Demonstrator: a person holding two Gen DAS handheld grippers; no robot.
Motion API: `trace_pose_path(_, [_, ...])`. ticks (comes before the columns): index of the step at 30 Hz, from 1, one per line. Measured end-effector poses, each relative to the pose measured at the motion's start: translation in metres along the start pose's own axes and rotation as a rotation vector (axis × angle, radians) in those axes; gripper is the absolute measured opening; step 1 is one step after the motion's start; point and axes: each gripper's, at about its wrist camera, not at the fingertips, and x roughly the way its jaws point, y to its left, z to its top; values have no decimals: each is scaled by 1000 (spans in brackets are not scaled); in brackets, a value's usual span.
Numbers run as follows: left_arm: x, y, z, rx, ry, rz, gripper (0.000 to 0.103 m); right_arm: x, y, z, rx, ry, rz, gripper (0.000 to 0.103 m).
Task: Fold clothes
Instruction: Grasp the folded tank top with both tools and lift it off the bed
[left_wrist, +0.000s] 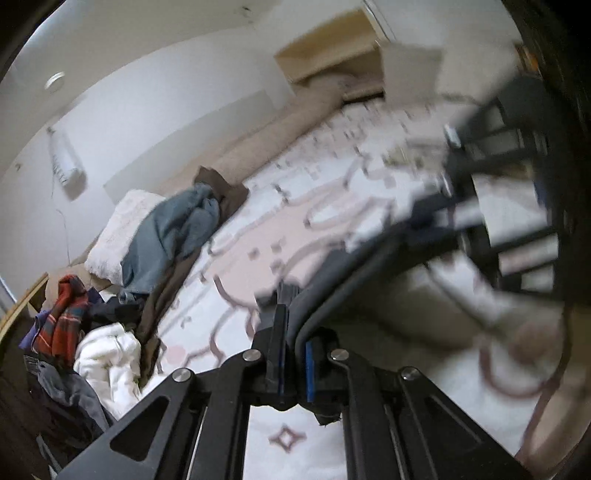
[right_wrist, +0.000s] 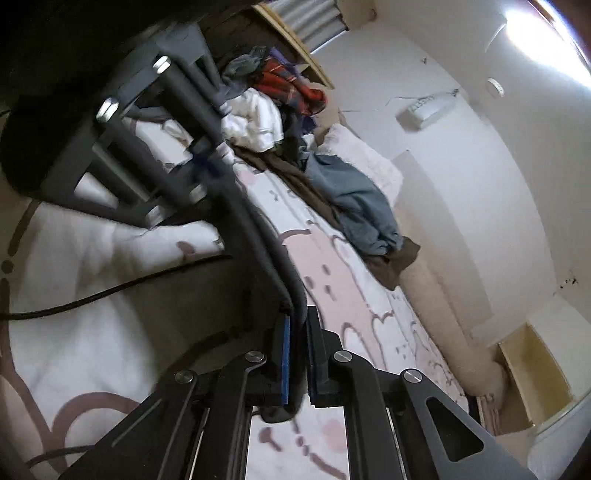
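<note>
My left gripper (left_wrist: 294, 332) is shut on the edge of a dark grey garment (left_wrist: 354, 266), held above the bed. The cloth runs up and right toward my right gripper (left_wrist: 454, 173), which is blurred. In the right wrist view my right gripper (right_wrist: 298, 325) is shut on the same dark garment (right_wrist: 258, 236), which stretches up to my left gripper (right_wrist: 207, 158). The garment hangs taut between the two grippers over the white and pink patterned bedsheet (left_wrist: 280, 229).
A heap of unfolded clothes lies at the bed's head: a blue denim piece (left_wrist: 173, 229), a brown cloth (left_wrist: 225, 188), a white garment (left_wrist: 107, 354), a red plaid one (left_wrist: 62, 314). A white pillow (left_wrist: 118, 229) lies against the wall. An open wooden cabinet (right_wrist: 532, 373) stands past the bed.
</note>
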Motion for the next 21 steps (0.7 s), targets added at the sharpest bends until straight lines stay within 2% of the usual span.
trace_pose_path(4, [-18,10,43,-86,-76,-44,8,-23,-50,8,103,-26,-22,7])
trace_pose_path(8, [-34,5,102,-147,-150,-128,8,-54,-109,5,185,-43,-56,7])
trace_pose_path(12, [-37,-15,163,-180,-186,-220,8,-85,-170,-11,176,-27,-149,7])
trace_pose_path(16, [-21,-38,228,-235,-200,-335,8,-108,-227,-36,138,2,-290,7])
trace_pose_path(21, [17,-77,300,-316,-171,-466,8,-111,-306,-73,167,96,-372,7])
